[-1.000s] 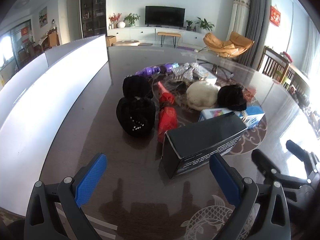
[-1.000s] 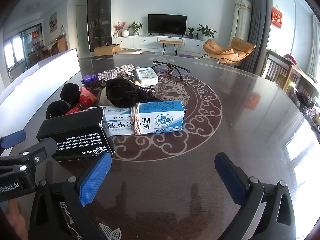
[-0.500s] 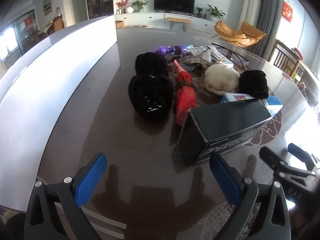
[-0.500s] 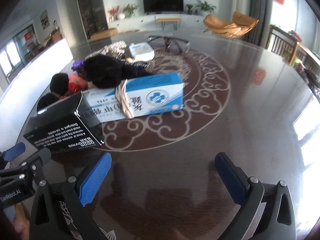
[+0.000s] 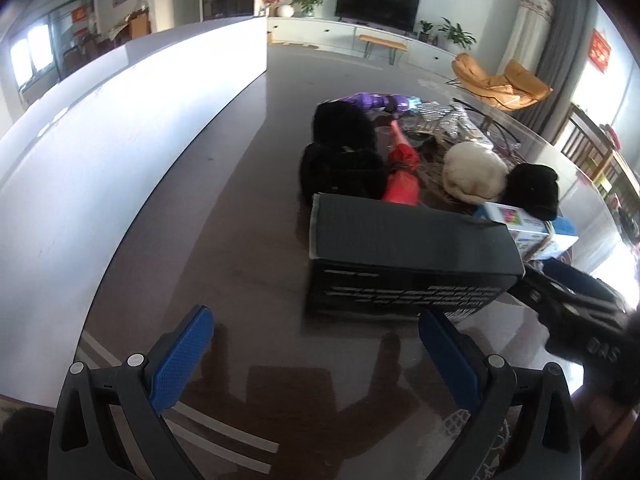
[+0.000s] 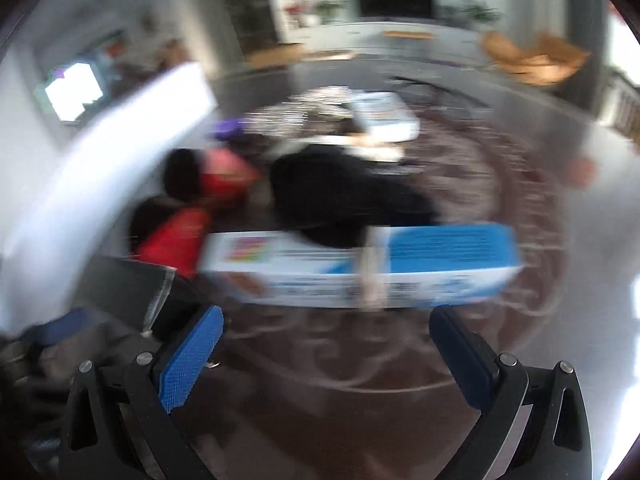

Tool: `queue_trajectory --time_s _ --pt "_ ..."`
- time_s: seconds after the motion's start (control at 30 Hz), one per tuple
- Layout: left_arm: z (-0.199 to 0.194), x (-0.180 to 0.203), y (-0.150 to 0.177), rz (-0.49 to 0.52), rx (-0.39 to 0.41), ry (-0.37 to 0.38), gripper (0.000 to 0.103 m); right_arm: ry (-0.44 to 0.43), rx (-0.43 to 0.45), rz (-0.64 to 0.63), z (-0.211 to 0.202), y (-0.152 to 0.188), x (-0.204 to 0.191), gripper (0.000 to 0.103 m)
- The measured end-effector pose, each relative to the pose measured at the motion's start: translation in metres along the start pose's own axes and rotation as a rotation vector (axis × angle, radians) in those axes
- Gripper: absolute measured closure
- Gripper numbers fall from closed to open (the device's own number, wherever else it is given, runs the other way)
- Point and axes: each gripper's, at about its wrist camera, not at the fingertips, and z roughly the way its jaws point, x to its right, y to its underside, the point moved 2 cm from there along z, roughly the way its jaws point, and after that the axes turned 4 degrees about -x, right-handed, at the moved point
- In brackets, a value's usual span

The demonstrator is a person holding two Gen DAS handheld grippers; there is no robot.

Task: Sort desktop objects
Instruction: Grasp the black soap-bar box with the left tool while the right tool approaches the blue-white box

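Left wrist view. The left hand-held gripper [image 5: 316,354] hangs just above the dark tabletop [image 5: 224,240], its blue fingers [image 5: 180,360] spread wide with nothing between them. Directly ahead lies a black box [image 5: 408,248], long side across the view, so the spread fingers would have to close over its near end, probably the reason for this alignment. Behind the box the unsorted things sit bunched together: black fuzzy items [image 5: 344,152], red items [image 5: 402,172], a white fluffy item [image 5: 474,172], and a purple item [image 5: 380,101] at the back. A blue and white box [image 5: 532,228] peeks out at the black box's far right end. The right hand-held gripper [image 5: 576,300] enters from the right, near that end.

Right wrist view (heavily blurred by motion). The right hand-held gripper [image 6: 326,354] is likewise wide open and empty. The blue and white box [image 6: 360,268] lies just ahead, crosswise, a band around its middle, suggesting it is the intended pick. The black box's corner [image 6: 128,288] shows at left.
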Motion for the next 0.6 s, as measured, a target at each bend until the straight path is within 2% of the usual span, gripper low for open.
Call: queue_trajectory --time_s 0.1,0.17,0.23,0.3,0.47,0.53,0.6 --pt "-0.001 -0.002 0.000 -0.018 -0.008 0.036 0.000 0.064 -0.008 0.005 -0.004 0.010 0.014 0.000" --pt "-0.004 0.001 0.001 -0.022 -0.015 0.095 0.000 0.113 0.005 -0.008 -0.010 0.021 0.022 0.000" --pt "-0.015 -0.001 -0.005 -0.075 0.011 0.168 0.000 0.124 0.021 -0.001 -0.016 0.029 0.027 0.000" --pt "-0.020 -0.001 -0.015 -0.129 0.041 0.200 0.000 0.120 0.029 0.017 -0.019 0.032 0.029 0.000" --pt "-0.005 0.016 -0.046 -0.093 0.051 0.122 0.000 0.162 0.024 0.034 -0.016 0.030 0.030 0.000" --pt "0.005 0.016 -0.052 -0.091 0.021 0.069 0.000 0.158 0.026 0.037 -0.017 0.030 0.030 0.000" --pt "0.008 0.015 -0.049 -0.087 0.018 0.100 0.000 0.139 0.035 0.048 -0.018 0.030 0.031 0.000"
